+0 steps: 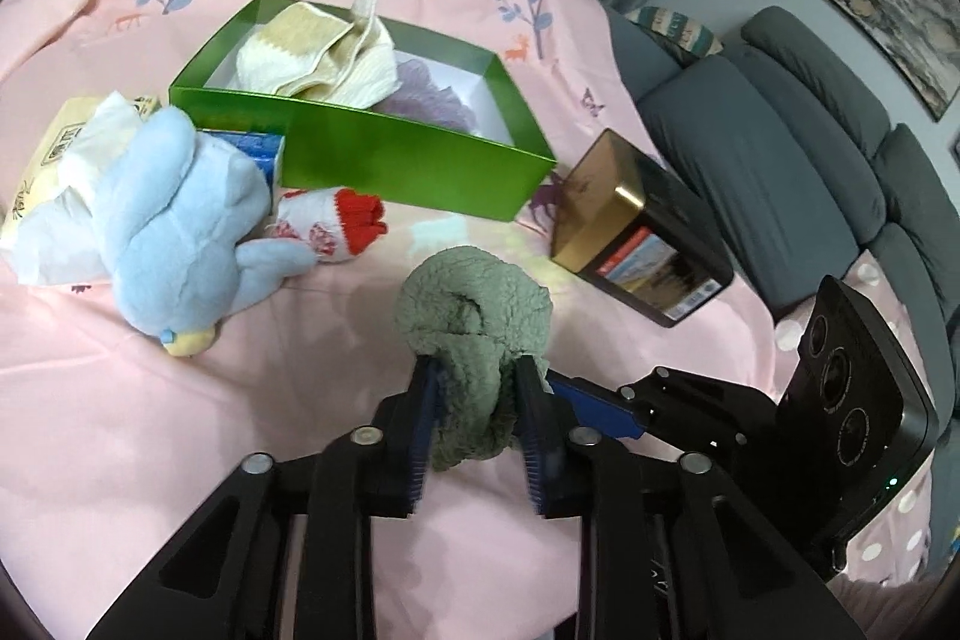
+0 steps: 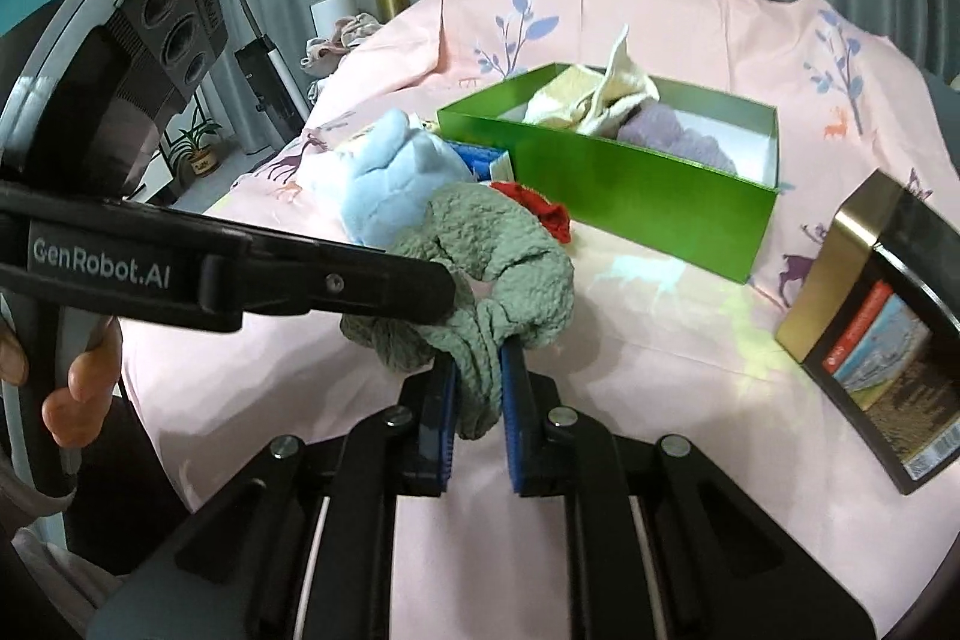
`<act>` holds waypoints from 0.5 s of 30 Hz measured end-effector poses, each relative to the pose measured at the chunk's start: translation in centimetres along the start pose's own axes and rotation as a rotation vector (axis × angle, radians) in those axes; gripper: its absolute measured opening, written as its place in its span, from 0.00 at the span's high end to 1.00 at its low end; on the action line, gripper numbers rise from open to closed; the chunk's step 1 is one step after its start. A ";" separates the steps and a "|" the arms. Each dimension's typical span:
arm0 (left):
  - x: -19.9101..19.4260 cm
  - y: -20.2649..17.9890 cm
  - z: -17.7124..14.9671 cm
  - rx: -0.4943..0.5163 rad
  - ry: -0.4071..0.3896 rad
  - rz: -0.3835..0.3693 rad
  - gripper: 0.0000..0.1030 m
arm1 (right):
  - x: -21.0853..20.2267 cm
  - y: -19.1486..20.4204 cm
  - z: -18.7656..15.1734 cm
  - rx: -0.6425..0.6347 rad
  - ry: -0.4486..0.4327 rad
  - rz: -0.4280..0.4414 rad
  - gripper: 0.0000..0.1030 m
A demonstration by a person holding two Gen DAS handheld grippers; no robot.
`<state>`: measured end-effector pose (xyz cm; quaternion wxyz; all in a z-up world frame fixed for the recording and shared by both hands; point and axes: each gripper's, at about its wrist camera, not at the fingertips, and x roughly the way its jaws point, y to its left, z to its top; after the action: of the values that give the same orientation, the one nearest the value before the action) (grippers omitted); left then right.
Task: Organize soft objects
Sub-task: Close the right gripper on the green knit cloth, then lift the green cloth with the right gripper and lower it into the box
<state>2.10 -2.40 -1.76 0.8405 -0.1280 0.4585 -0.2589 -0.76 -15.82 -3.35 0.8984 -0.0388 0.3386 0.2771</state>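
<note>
We see a pink printed sheet [image 1: 180,430] covering the surface, with a grey sofa [image 1: 780,148] beyond its far edge. The largest thing on it is an open green box [image 1: 384,148], lying at a slant, which already holds a cream knit cloth [image 1: 324,52] and a lilac fuzzy piece [image 1: 426,91]. Just left of the box lies a pale blue plush toy [image 1: 186,220], resting partly on a tissue pack [image 1: 54,148], with a blue carton [image 1: 258,148] tucked behind it. To the right of the box a black and gold tin [image 1: 636,226] stands tilted on one edge. A white sock with a red cuff [image 1: 342,226] lies between the plush toy and the box front.

The green fleece cloth [image 1: 474,322] is bunched up in front of the box, lifted clear of the sheet between both tools. Its long axis runs roughly from our left gripper [image 1: 477,418] across to our right gripper [image 2: 480,394], with a rounded bulge rising toward the box. The left fingers [image 1: 426,418] are clamped on one gathered end, which hangs down between them. The right fingers [image 2: 513,400] are pinched on the other twisted end. A hand [image 2: 78,388] grips the left tool's handle.
</note>
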 end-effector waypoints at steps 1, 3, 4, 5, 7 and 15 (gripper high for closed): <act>-0.3 -0.3 -0.2 0.007 -0.003 0.001 0.78 | -0.4 0.0 0.0 -0.004 -0.008 -0.003 0.88; -0.9 -1.0 -0.4 0.028 -0.012 0.003 0.78 | -1.0 0.1 0.0 -0.005 -0.017 -0.004 0.88; -1.1 -1.2 -0.4 0.036 -0.016 0.004 0.78 | -1.4 0.1 0.0 -0.005 -0.026 -0.005 0.88; -1.3 -1.5 -0.4 0.042 -0.020 0.007 0.78 | -1.7 0.2 0.0 -0.007 -0.032 -0.006 0.88; -1.7 -1.8 -0.4 0.050 -0.025 0.008 0.78 | -2.3 0.7 0.1 -0.020 -0.049 -0.013 0.88; -3.5 -3.4 -0.3 0.108 -0.057 0.039 0.79 | -3.9 1.4 0.5 -0.069 -0.106 -0.026 0.88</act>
<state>-0.79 -3.26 2.10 0.8637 -0.0807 0.4221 -0.2632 -3.61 -16.31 -0.33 0.9167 -0.0594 0.2803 0.2786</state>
